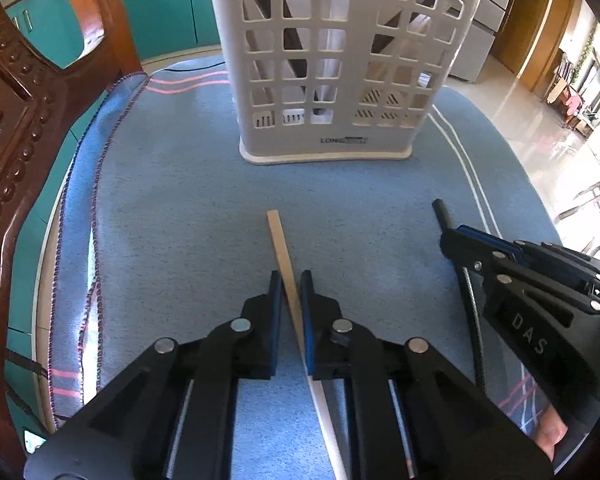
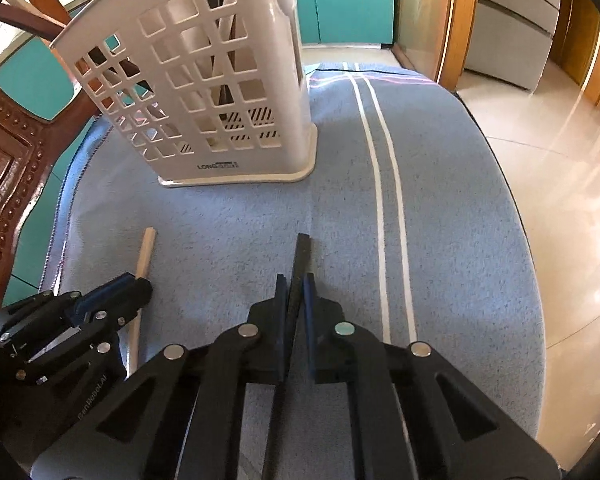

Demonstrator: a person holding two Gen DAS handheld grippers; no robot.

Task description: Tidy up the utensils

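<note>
A white lattice utensil holder (image 1: 332,60) stands upright on the blue towel (image 1: 180,200), with dark and white utensils inside; it also shows in the right wrist view (image 2: 204,88). My left gripper (image 1: 291,280) is shut on a tan wooden utensil handle (image 1: 280,240) that points toward the holder. My right gripper (image 2: 296,282) is shut on a black utensil handle (image 2: 302,252). In the left wrist view the right gripper (image 1: 452,240) sits at the right with the black handle (image 1: 440,210) sticking out. In the right wrist view the left gripper (image 2: 136,284) is at the left with the wooden handle (image 2: 146,252).
A carved brown wooden chair back (image 1: 16,128) rises at the left edge of the towel. The towel has two white stripes (image 2: 384,184) on its right side. Shiny floor (image 2: 560,168) drops away to the right. Teal cabinets (image 1: 164,4) stand behind.
</note>
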